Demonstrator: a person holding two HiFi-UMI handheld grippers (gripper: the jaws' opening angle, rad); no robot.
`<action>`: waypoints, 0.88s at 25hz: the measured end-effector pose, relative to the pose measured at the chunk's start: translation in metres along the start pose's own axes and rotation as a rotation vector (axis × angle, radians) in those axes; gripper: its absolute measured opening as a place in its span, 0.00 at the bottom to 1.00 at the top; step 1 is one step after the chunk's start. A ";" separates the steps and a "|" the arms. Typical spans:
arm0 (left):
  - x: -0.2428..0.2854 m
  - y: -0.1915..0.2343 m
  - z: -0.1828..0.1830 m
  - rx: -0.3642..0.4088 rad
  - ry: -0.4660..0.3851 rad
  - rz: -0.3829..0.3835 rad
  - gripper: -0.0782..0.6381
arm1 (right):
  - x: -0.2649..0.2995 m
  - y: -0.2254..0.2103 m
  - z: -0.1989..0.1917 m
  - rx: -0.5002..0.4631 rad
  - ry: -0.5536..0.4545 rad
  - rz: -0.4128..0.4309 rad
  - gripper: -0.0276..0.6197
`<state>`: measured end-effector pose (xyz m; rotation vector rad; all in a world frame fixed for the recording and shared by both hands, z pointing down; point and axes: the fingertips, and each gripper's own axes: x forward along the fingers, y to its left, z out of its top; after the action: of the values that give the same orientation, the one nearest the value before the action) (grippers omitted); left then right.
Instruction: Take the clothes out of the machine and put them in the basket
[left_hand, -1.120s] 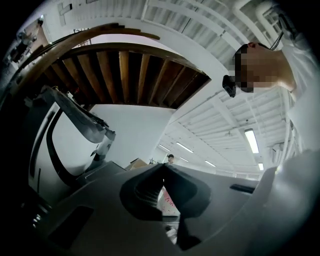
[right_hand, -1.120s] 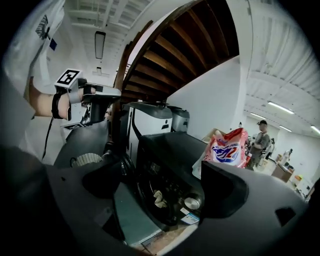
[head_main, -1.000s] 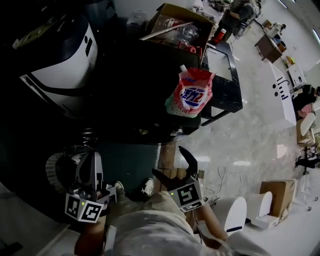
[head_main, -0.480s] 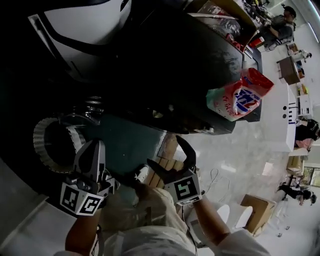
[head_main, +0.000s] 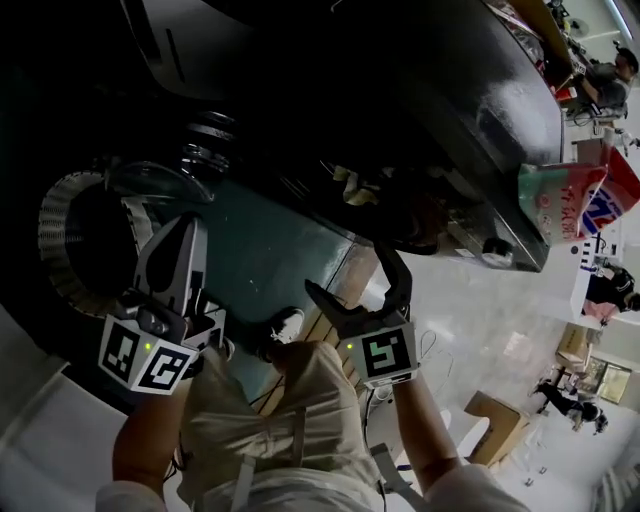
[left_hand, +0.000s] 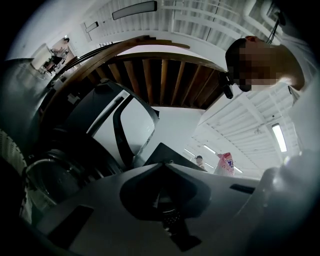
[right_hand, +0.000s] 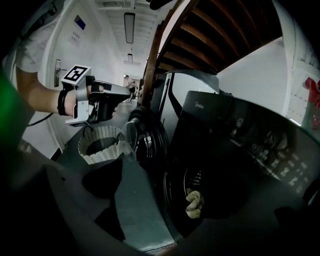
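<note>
The black front-loading machine (head_main: 400, 110) fills the upper head view, and its round door (right_hand: 145, 137) hangs open. A pale yellow cloth (head_main: 350, 185) sits at the lip of the drum opening and shows again as the cloth (right_hand: 194, 204) in the right gripper view. The white ribbed basket (head_main: 60, 240) stands on the floor at the left, beside the door. My left gripper (head_main: 188, 225) is shut and empty, hovering by the basket's near rim. My right gripper (head_main: 348, 268) is open and empty, a short way below the cloth and apart from it.
A red and white detergent bag (head_main: 575, 195) stands on top of the machine at the right. A teal mat (head_main: 260, 270) lies before the machine, with the person's shoe (head_main: 285, 325) on it. A cardboard box (head_main: 490, 425) sits on the pale floor at lower right.
The head view has swung down toward the machine's front, bringing the drum opening and the cloth into sight. Both grippers have risen a little toward the machine. Neither has taken hold of anything.
</note>
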<state>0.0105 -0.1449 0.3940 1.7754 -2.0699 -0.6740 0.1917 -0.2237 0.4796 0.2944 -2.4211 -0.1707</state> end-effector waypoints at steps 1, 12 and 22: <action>0.000 0.010 -0.012 -0.002 -0.006 0.001 0.13 | 0.013 0.002 -0.011 -0.012 -0.003 0.000 0.79; 0.014 0.095 -0.157 -0.014 -0.015 -0.070 0.13 | 0.151 -0.026 -0.149 -0.123 0.042 -0.085 0.79; 0.049 0.115 -0.261 -0.046 0.027 -0.253 0.13 | 0.219 -0.088 -0.207 -0.170 0.002 -0.149 0.79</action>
<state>0.0465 -0.2167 0.6719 2.0275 -1.8142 -0.7550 0.1783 -0.3737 0.7547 0.3967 -2.3643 -0.4404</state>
